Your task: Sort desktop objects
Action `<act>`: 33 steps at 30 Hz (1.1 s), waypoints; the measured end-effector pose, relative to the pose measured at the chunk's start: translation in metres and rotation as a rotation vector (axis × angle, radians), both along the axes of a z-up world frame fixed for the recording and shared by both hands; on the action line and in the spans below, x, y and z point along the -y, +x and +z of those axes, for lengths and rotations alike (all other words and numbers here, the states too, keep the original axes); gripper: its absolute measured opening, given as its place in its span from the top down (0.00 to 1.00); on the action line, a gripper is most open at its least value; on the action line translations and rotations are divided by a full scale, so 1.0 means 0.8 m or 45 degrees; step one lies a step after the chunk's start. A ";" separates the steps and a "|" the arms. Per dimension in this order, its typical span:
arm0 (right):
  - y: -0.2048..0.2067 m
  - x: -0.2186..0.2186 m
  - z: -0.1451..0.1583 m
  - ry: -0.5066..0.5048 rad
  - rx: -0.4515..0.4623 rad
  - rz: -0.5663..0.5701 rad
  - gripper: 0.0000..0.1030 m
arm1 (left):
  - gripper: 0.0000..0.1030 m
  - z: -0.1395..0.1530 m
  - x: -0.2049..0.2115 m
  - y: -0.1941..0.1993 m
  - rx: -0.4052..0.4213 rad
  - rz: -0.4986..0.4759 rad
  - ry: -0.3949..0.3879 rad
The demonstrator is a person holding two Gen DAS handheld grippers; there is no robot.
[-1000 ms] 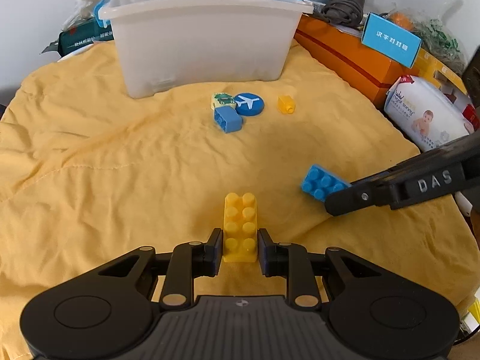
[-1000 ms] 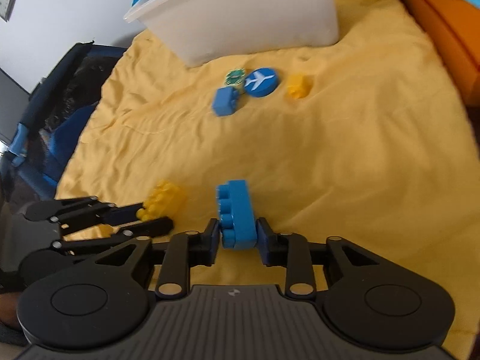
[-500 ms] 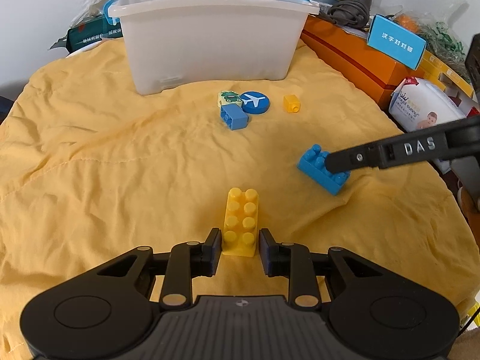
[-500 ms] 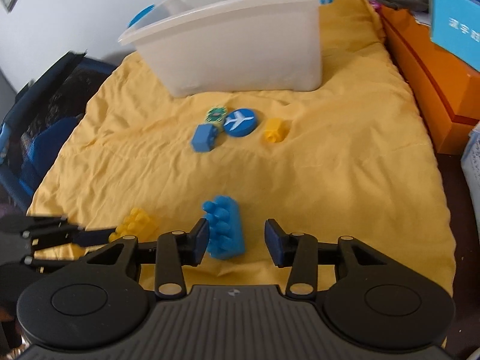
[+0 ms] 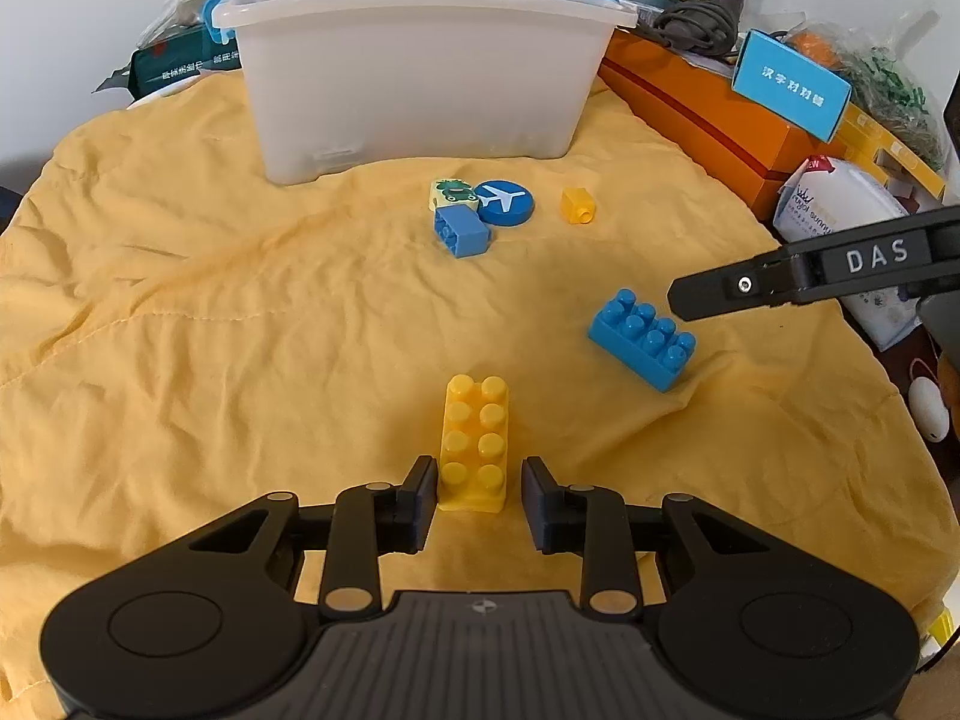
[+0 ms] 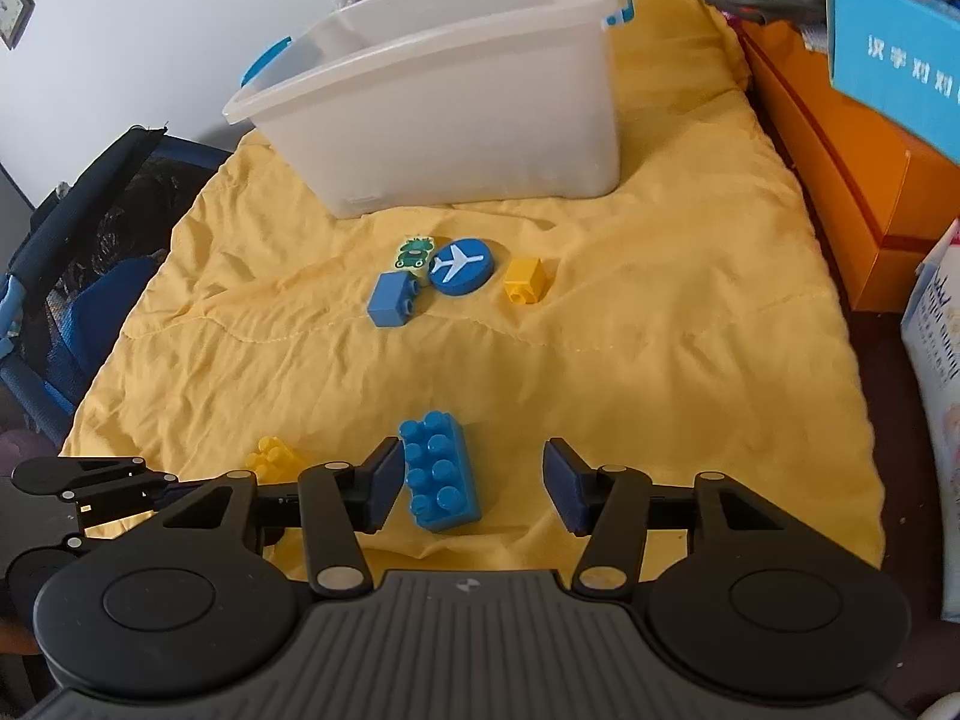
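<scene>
A long yellow brick (image 5: pixel 475 441) lies on the yellow cloth (image 5: pixel 240 330) between the jaws of my open left gripper (image 5: pixel 477 501); it also shows in the right wrist view (image 6: pixel 273 457). A long blue brick (image 6: pixel 440 471) lies between the jaws of my open right gripper (image 6: pixel 472 483), close to the left finger; it also shows in the left wrist view (image 5: pixel 642 339). Farther off lie a small blue brick (image 5: pixel 461 231), a frog tile (image 5: pixel 451 192), a blue airplane disc (image 5: pixel 505 201) and a small yellow brick (image 5: pixel 578 205).
A white plastic bin (image 5: pixel 414 54) stands at the back of the cloth. An orange box (image 5: pixel 696 102), a blue card (image 5: pixel 791 84) and a wipes pack (image 5: pixel 840 204) line the right side. A dark bag (image 6: pixel 78 252) lies off the left edge.
Both grippers have opened and let go of their bricks, which now rest on the cloth. Both grippers have drawn back a little.
</scene>
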State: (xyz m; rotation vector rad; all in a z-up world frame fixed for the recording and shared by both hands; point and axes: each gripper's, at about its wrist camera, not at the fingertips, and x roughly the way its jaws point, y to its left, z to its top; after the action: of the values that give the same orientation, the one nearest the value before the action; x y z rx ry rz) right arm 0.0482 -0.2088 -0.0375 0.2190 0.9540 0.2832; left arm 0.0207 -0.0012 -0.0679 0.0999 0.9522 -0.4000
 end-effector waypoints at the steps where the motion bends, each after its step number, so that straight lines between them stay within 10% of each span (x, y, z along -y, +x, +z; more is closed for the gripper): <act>1: -0.001 -0.001 0.003 -0.010 0.006 0.000 0.45 | 0.66 0.000 -0.001 0.000 -0.001 -0.004 -0.004; 33: -0.030 -0.054 0.020 -0.293 0.072 -0.030 0.41 | 0.62 0.000 -0.010 -0.004 0.029 -0.163 -0.033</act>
State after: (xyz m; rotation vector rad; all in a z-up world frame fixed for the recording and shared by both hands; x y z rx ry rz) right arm 0.0242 -0.1659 -0.0213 0.0114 0.9192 0.1556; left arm 0.0179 0.0067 -0.0679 0.1422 0.9206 -0.5276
